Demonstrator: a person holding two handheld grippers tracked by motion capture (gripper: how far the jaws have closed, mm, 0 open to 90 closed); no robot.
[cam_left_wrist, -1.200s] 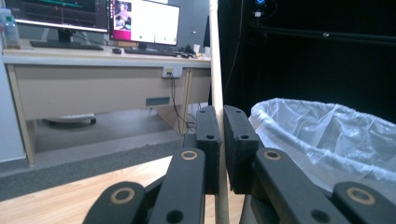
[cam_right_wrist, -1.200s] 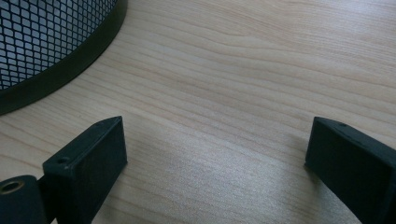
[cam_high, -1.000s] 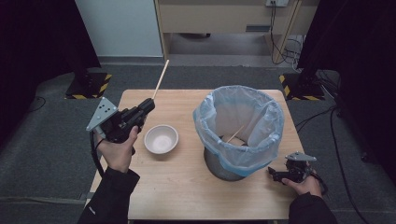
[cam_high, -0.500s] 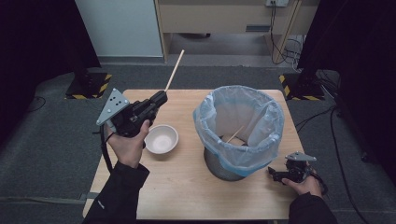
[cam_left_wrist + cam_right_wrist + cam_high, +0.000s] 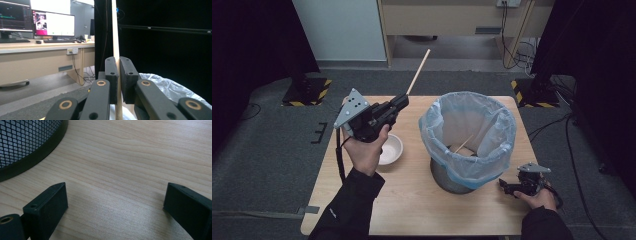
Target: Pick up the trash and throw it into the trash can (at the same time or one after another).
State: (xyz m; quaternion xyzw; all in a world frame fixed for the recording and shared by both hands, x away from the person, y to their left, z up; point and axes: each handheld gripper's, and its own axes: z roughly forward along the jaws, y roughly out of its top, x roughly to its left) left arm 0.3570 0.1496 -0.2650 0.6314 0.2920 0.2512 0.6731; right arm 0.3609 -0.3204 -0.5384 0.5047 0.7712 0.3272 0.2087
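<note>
A wooden tabletop stands on grey carpet, with a desk and monitors beyond it. The left tool is pinched on a chopstick, jaws pressed against its lower part, so most of the stick juts up and away past the far table edge; in the left gripper view it rises between the pads. Below the hand sits a white bowl; to its right is a bin with a plastic liner, another stick lying inside. The right tool rests on the tabletop by the bin's base, jaws spread and holding nothing.

The grip is low on a long stick, so a quick swing could pivot it loose, or its tip could snag the liner and miss the bin. The left forearm is raised, wrist cocked, tool angled up toward the bin.
</note>
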